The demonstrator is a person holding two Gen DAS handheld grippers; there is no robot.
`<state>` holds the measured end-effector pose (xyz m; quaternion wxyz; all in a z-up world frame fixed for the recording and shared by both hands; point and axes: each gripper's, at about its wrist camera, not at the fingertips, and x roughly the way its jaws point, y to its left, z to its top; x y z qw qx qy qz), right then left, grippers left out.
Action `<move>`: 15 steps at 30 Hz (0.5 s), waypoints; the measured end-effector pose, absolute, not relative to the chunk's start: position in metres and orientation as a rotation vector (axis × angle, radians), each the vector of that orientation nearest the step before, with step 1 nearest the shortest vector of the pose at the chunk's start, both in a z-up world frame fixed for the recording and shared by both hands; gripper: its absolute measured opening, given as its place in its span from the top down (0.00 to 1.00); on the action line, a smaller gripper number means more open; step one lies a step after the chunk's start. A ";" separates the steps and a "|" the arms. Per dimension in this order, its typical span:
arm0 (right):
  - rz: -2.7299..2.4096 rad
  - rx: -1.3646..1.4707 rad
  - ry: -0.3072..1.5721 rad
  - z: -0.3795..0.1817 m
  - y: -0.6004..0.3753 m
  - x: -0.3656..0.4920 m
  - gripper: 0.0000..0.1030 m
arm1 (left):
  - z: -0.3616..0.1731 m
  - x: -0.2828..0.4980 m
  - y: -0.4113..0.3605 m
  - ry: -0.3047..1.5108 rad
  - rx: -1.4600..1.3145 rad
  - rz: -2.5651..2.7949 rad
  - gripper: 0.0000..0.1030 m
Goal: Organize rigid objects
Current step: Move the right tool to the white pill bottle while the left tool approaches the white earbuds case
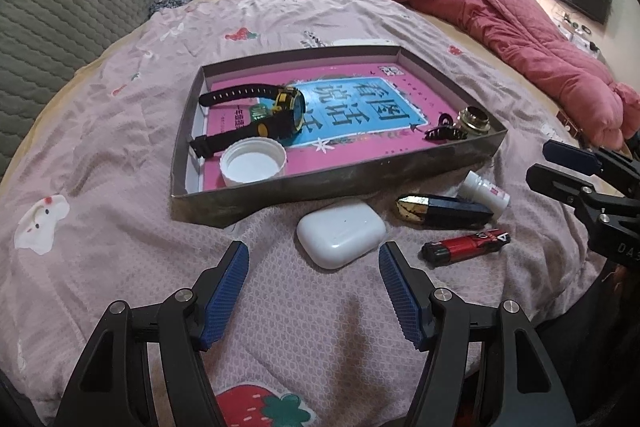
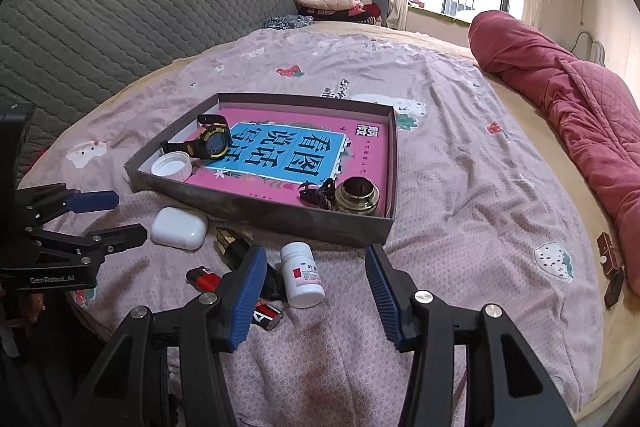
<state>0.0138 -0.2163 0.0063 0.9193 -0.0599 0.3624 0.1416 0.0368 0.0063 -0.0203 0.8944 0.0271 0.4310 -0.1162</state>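
So the shallow grey cardboard tray (image 1: 340,183) on the bed already holds a black-and-yellow wristwatch (image 1: 276,115) and a white plastic lid (image 1: 253,163). Left gripper (image 1: 314,291) hangs wide open and empty near the white earbud case (image 1: 340,233), probably the next pick: straddle, squeeze, lift. Right gripper (image 2: 316,291), likewise open and empty, has the small white pill bottle (image 2: 302,275) lying ahead of its fingers.

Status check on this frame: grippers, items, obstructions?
Left gripper open, right gripper open, both empty. White earbud case lies outside the tray. Nothing blocking.
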 end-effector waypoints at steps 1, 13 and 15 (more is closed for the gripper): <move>0.292 -0.124 0.748 0.006 -0.216 0.014 0.50 | -0.023 0.039 0.006 0.898 0.054 -0.246 0.33; 0.307 -0.118 0.799 -0.008 -0.217 0.022 0.50 | -0.048 0.066 0.011 0.958 0.019 -0.283 0.33; 0.309 -0.118 0.811 -0.011 -0.216 0.023 0.50 | -0.049 0.068 0.008 0.955 0.024 -0.298 0.33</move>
